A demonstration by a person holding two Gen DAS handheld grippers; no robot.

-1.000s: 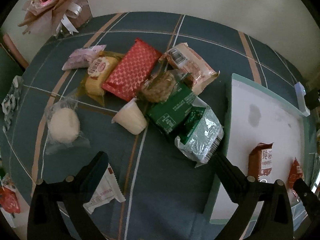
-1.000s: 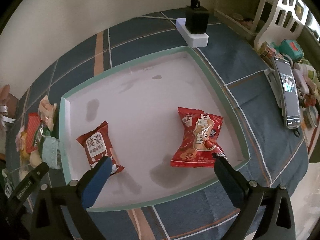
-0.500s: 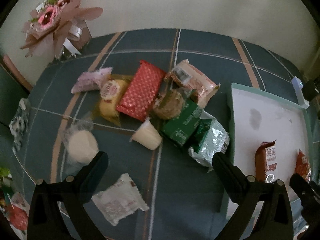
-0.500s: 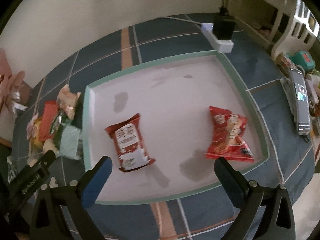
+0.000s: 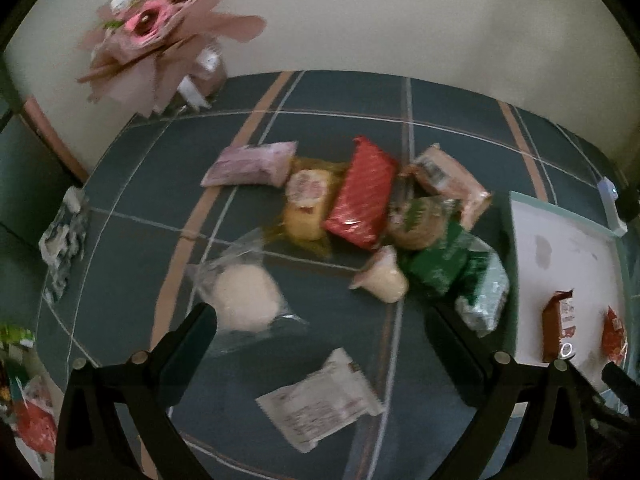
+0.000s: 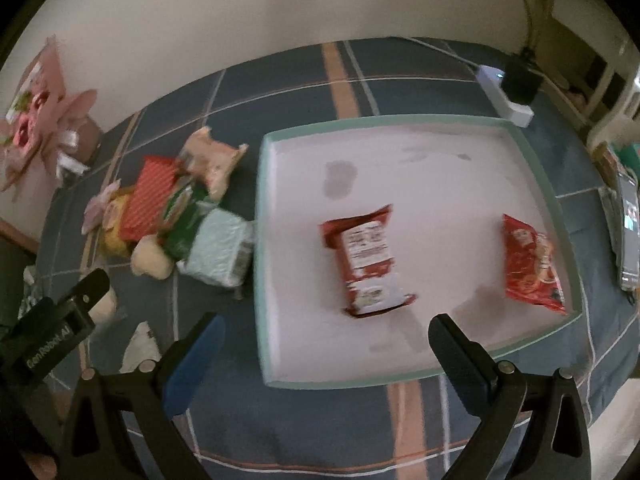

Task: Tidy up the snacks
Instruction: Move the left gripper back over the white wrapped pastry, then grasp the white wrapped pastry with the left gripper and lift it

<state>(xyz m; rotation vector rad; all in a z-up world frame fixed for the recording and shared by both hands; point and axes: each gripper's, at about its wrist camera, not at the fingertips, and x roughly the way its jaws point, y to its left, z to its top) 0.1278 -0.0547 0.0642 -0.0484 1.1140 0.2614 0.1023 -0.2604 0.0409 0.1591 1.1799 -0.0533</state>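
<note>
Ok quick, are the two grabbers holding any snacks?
Left hand-held gripper: open, holding nothing.
Right hand-held gripper: open, holding nothing.

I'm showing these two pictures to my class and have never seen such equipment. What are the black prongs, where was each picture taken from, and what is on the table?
A person holds a two-fingered tool in each hand, each carrying a forward-looking camera. In the left view, the left tool hangs open and empty over loose snacks, nearest a white packet and a clear-wrapped bun. In the right view, the right tool hangs open above a tray holding a brown packet and a red packet.
</note>
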